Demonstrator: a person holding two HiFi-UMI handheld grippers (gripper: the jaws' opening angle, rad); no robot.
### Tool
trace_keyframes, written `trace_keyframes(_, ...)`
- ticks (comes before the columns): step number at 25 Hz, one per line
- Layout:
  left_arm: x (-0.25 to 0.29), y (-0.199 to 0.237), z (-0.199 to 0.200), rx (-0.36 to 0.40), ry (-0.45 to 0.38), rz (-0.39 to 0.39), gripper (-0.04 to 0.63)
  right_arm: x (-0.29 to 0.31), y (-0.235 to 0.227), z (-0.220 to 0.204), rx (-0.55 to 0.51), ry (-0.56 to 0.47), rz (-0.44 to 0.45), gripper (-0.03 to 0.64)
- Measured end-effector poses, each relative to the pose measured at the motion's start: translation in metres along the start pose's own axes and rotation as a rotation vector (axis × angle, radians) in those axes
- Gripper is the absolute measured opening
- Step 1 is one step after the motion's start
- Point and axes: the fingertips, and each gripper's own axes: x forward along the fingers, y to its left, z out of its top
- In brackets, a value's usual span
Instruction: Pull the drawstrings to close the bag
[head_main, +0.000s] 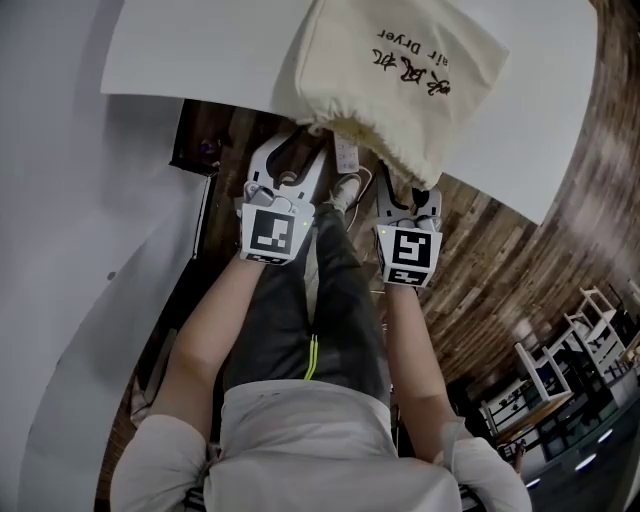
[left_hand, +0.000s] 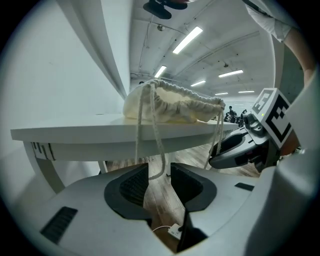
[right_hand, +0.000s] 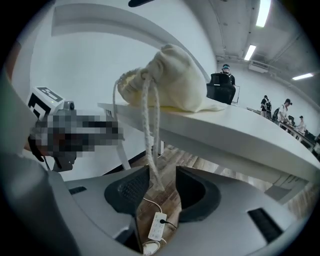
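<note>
A cream drawstring bag lies on the white table, its gathered mouth at the near edge. In the left gripper view the bag shows a puckered mouth, and a cord loop hangs down between the jaws of my left gripper. The jaws stand apart and do not press the cord. In the right gripper view the other cord drops from the bag into the gap of my right gripper, close to the left pad and not clamped. Both grippers sit just below the table edge.
The table edge runs across just above both grippers. A white power strip with a cable lies on the wooden floor below. Several people stand far off in the room. The person's legs are under the grippers.
</note>
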Motion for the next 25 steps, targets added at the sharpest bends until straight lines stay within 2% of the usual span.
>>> trace_keyframes(13, 0.006, -0.005, 0.004, 0.004, -0.045, -0.030, 0.133, -0.002, -0.016, -0.012, 0.091, -0.021, -0.104, 0.161)
trace_keyframes(21, 0.018, -0.009, 0.004, -0.012, -0.067, -0.051, 0.138, 0.002, -0.037, -0.019, 0.298, -0.074, -0.163, 0.137)
trace_keyframes(25, 0.025, -0.012, 0.003, -0.008, -0.070, -0.070, 0.137, 0.007, -0.046, -0.022, 0.332, -0.089, -0.182, 0.101)
